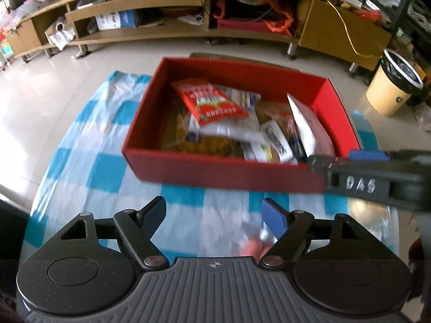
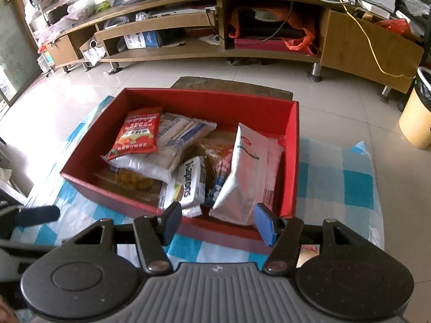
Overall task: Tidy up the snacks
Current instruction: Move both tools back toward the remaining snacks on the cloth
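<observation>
A red box [image 2: 292,161] [image 1: 188,168] holds several snack packets: a red packet [image 2: 137,134] [image 1: 212,101], a white Kaprons pack [image 2: 188,184], and a tall white pouch [image 2: 242,169] leaning on the right wall. My right gripper [image 2: 216,223] is open and empty at the box's near wall, just before the white pouch. My left gripper [image 1: 214,219] is open and empty above the checked cloth in front of the box. A small pink and silver wrapped item [image 1: 257,241] lies blurred on the cloth by the left gripper's right finger. The right gripper shows at the right in the left wrist view [image 1: 350,161].
The box sits on a blue and white checked cloth [image 2: 336,188] [image 1: 107,167] over a low table. A tiled floor surrounds it. A long wooden TV cabinet [image 2: 242,40] stands behind. A yellow bin [image 2: 417,118] stands at the right.
</observation>
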Motion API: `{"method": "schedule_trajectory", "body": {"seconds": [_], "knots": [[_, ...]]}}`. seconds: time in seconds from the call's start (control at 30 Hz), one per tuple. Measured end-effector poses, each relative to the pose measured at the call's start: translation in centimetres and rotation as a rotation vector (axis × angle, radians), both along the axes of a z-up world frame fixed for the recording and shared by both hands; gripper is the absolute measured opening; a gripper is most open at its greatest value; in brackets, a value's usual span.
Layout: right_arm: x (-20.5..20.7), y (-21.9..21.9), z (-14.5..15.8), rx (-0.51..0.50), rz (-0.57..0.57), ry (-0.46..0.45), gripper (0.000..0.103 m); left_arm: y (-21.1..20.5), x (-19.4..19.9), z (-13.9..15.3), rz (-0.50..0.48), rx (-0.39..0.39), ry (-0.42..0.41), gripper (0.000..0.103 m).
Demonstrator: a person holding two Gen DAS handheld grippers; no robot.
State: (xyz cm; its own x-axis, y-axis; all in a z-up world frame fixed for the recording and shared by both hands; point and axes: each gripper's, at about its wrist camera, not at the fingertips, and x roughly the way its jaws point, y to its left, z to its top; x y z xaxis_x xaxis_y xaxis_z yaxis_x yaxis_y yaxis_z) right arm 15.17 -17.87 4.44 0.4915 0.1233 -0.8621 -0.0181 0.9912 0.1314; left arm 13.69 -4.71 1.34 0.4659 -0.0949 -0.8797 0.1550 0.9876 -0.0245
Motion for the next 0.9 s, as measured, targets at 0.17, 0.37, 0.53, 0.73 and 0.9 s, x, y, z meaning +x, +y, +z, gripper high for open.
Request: {"method": "schedule_trajectory", "body": {"seconds": [0.17, 0.37, 0.53, 0.73, 0.9], "knots": [[-2.0, -1.2, 0.3, -0.002, -0.023, 0.011, 0.060, 0.2, -2.4, -0.7, -0.024, 0.005, 0.025, 0.085], [-4.6, -2.9, 0.6, 0.014, -0.057, 0.024, 0.060, 0.5, -4.9, -2.0, -0.047, -0.013, 0.088, 0.086], [-6.6, -4.8, 1.8, 0.046, -0.092, 0.003, 0.060, 1.4, -6.6, -2.7, -0.035, -0.050, 0.138, 0.086], [-9.0, -8.5, 3.0, 0.079, -0.188, -0.022, 0.064, 2.0, -8.2, -3.5, -0.036, -0.091, 0.194, 0.087], [-10.0, -10.7, 1.9, 0.077, -0.254, 0.026, 0.064, 2.0, -8.1, -4.4, -0.018, -0.089, 0.220, 0.087]]}}
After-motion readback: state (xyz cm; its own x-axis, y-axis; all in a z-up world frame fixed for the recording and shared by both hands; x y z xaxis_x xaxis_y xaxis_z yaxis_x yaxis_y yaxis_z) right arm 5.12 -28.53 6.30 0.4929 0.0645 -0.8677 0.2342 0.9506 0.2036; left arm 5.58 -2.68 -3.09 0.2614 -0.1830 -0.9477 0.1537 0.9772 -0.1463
